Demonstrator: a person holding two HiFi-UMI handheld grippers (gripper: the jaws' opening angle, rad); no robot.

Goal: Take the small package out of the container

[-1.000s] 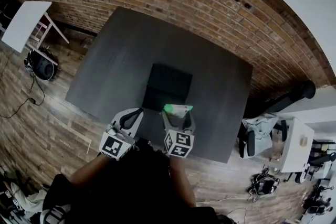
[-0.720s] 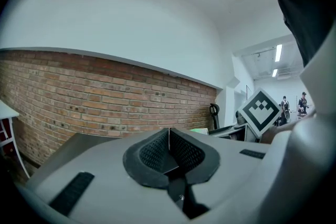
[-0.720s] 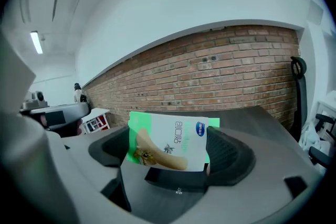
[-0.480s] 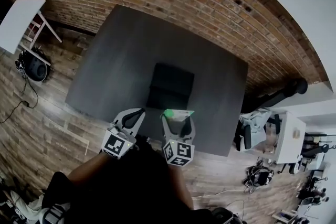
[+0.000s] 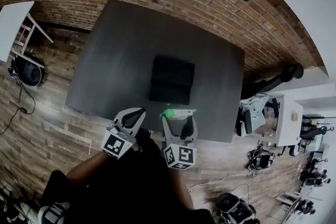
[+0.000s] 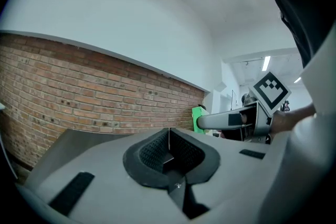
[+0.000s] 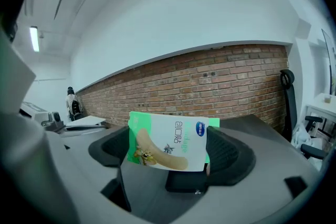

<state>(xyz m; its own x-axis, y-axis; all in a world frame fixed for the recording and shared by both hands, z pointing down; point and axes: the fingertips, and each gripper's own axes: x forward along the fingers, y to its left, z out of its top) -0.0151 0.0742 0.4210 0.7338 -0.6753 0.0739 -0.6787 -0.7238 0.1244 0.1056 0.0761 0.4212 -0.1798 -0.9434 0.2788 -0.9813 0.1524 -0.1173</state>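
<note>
Jaws of the right gripper [image 5: 177, 118] clamp the small package [image 7: 168, 141] outside the container [image 5: 171, 80]; left gripper [image 5: 132, 114] sits closed and empty.

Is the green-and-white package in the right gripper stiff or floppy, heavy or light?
Probably light and fairly stiff: the package stands flat, unsagging, in the right hand-held gripper. Its thin glossy pouch may slip or bend if pushed.

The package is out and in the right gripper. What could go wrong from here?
1. The right gripper seems to clamp the small package across its width, by its side edges; a soft pouch could buckle and slip out.
2. It is held near the front edge of the table, so a drop might land on the floor.
</note>
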